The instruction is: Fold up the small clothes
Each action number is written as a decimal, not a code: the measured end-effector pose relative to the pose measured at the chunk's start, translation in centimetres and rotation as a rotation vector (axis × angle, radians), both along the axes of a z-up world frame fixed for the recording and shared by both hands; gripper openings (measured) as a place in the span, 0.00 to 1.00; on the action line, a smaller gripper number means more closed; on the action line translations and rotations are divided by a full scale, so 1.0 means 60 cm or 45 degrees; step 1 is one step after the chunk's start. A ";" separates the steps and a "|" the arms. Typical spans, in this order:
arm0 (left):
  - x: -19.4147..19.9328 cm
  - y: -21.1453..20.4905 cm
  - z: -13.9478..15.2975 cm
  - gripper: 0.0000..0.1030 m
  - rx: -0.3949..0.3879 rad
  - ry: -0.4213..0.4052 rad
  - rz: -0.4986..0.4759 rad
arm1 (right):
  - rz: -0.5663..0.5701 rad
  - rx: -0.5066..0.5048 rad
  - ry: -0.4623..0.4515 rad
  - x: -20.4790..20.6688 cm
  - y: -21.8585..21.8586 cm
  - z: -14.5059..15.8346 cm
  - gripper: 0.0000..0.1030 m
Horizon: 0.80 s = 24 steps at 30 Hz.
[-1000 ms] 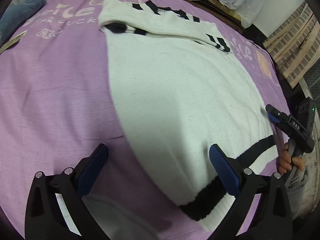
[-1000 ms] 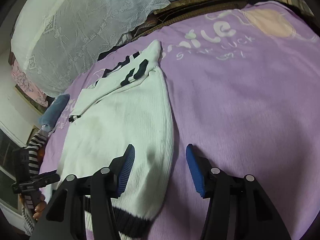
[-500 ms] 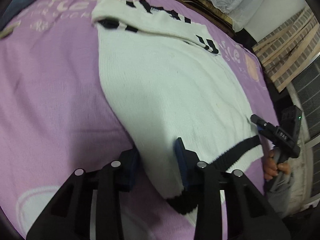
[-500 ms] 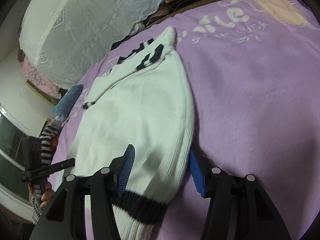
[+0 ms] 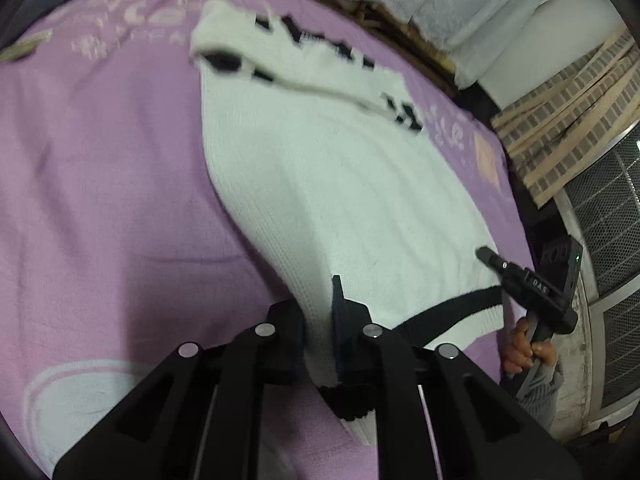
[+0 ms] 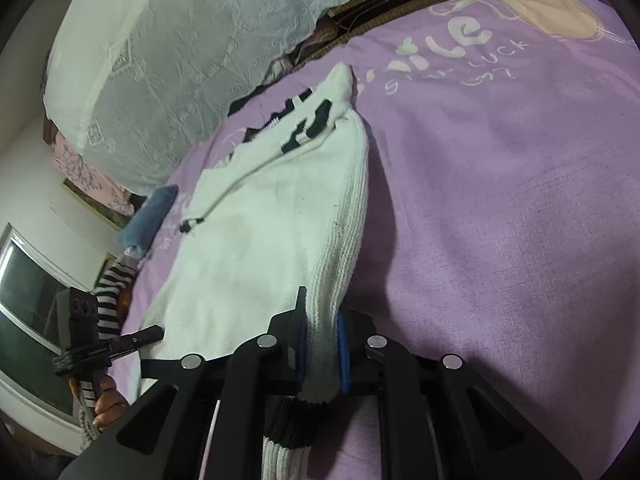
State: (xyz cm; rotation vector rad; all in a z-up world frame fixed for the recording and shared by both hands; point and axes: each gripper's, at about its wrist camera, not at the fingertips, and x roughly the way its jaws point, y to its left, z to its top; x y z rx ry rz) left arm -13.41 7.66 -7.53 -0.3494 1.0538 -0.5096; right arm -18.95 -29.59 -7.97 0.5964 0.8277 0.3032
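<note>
Two grippers are seen clamped on one white sweater (image 5: pixel 340 184) spread on a purple blanket (image 5: pixel 104 184). The left gripper (image 5: pixel 318 320) is closed tight on a pinch of the sweater's side edge near its black hem stripe (image 5: pixel 452 312). The right gripper (image 6: pixel 322 344) is closing on the opposite side edge, with knit fabric pressed between its fingers (image 6: pixel 343 344). A blue cloth (image 6: pixel 150 216) is noted beyond the sweater.

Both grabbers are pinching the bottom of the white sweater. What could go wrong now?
1. The left gripper and the right gripper, whose fingers are closing, each pinch only the sweater's side edge, so the knit might slip out when lifted.
2. The folded sleeve lies loose on top and could slide off.
</note>
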 end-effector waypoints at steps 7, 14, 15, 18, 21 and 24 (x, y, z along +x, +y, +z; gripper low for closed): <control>-0.027 0.021 0.038 0.09 0.011 -0.084 0.036 | 0.055 0.087 -0.017 -0.020 0.010 0.016 0.12; -0.044 0.050 0.026 0.09 -0.010 -0.059 0.070 | 0.082 0.142 0.018 -0.029 0.011 0.009 0.11; -0.044 0.051 0.024 0.09 -0.009 -0.058 0.066 | 0.083 0.119 0.034 -0.028 0.014 0.005 0.11; -0.033 0.042 0.006 0.10 0.019 -0.001 0.043 | 0.094 0.089 0.108 -0.018 0.022 -0.014 0.19; -0.025 0.027 -0.020 0.28 0.074 0.066 0.029 | 0.101 0.084 0.116 -0.017 0.029 -0.025 0.27; -0.018 0.014 -0.033 0.33 0.087 0.088 0.025 | 0.097 0.072 0.114 -0.019 0.030 -0.025 0.20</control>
